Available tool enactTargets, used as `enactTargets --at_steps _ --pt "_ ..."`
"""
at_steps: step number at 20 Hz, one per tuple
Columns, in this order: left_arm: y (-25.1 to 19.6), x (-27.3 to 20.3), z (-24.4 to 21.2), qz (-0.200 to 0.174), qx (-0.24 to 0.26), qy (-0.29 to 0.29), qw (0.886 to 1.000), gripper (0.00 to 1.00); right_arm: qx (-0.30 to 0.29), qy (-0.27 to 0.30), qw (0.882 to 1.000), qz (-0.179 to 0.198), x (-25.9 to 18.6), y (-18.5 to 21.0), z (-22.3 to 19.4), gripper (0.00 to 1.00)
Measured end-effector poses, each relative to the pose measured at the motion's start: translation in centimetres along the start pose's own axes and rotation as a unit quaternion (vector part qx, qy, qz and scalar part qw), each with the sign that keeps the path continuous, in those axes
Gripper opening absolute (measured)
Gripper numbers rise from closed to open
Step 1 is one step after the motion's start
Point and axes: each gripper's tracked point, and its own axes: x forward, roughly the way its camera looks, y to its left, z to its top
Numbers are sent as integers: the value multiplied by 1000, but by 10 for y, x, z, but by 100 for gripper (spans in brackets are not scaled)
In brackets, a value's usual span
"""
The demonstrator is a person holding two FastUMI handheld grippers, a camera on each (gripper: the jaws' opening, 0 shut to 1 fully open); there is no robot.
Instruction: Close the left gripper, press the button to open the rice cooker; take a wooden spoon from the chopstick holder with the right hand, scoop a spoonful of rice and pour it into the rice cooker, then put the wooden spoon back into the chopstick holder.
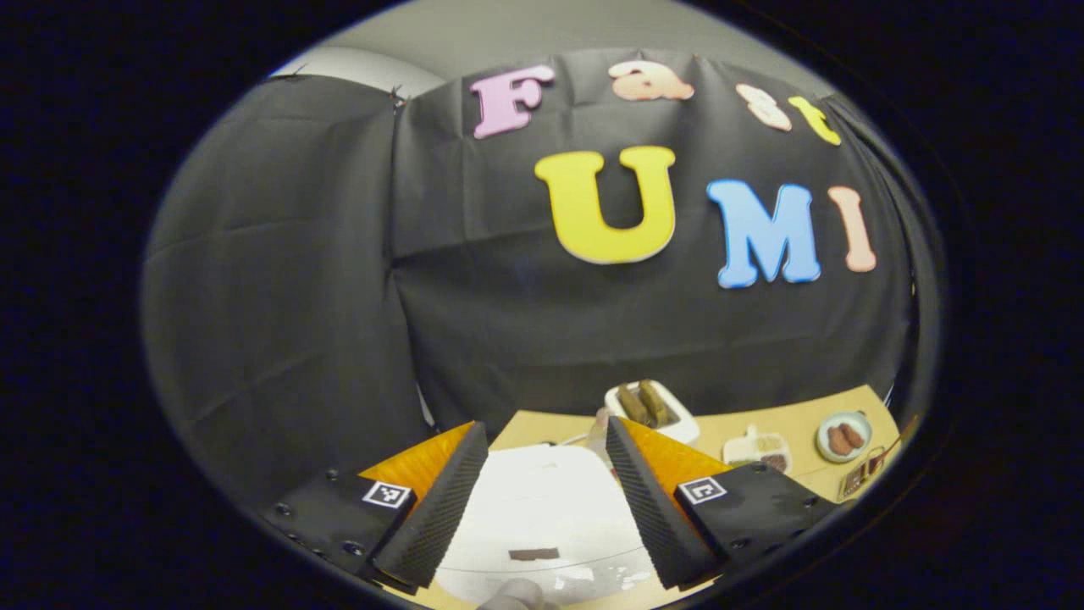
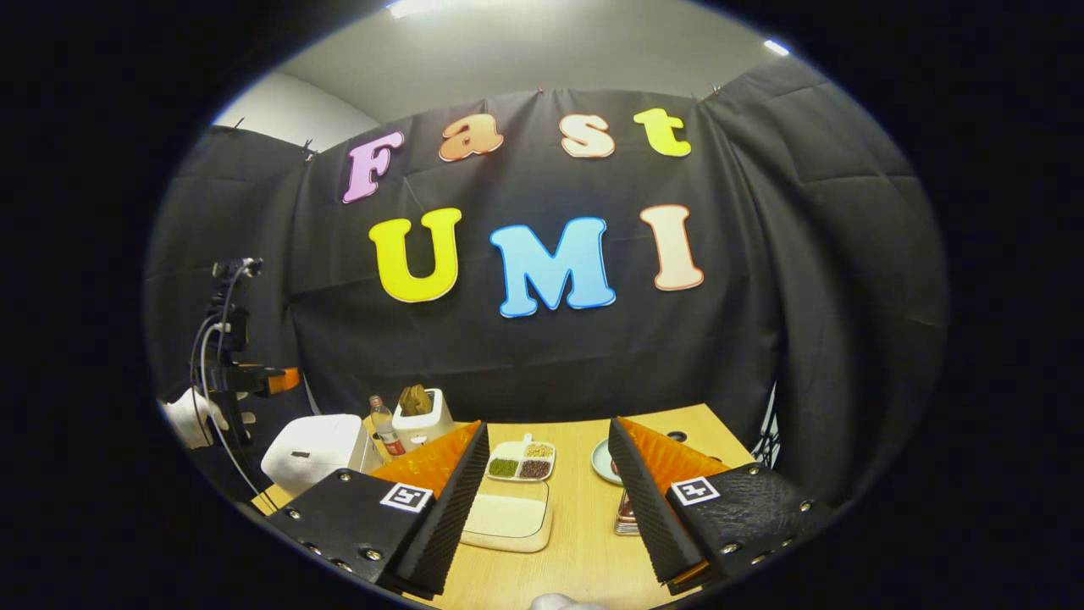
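We find the left gripper (image 1: 546, 500) spread wide above the white, closed rice cooker (image 1: 542, 517). The right gripper (image 2: 546, 508) (likewise wide, holding nothing) hovers over a cream rectangular dish (image 2: 508, 518); a white toaster (image 2: 421, 419) stands behind.

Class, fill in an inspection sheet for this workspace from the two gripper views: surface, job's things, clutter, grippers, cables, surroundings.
Surface: wooden table, bare at the near middle.
Job's things: white rice cooker at the table's left end, lid down; shallow tray of rice near the middle; chopstick holder and wooden spoon not made out.
Clutter: toaster with bread, bottle, divided dish of grains, plate with brown pieces.
Grippers: left gripper open, fingers either side of the cooker lid; right gripper open over the table.
Cables: loops hang from the far gripper held by a gloved hand.
Surroundings: black cloth wall, pale ceiling.
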Motion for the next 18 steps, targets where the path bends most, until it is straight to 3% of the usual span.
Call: enactTargets --at_steps 3,9,14,18 --pt "-21 -70 41 -15 -28 -47 998 98 -6 -33 999 -2 -4 -6 29 87" --pt "-53 -177 62 -24 -51 -84 995 99 3 -59 998 5 -16 -21 59 87" --pt "-65 -227 63 -40 -36 -92 994 100 -4 -73 997 -2 -33 -20 66 87" --pt "-67 -239 57 -58 -28 -83 994 100 1 -76 997 -9 -47 -11 68 87"
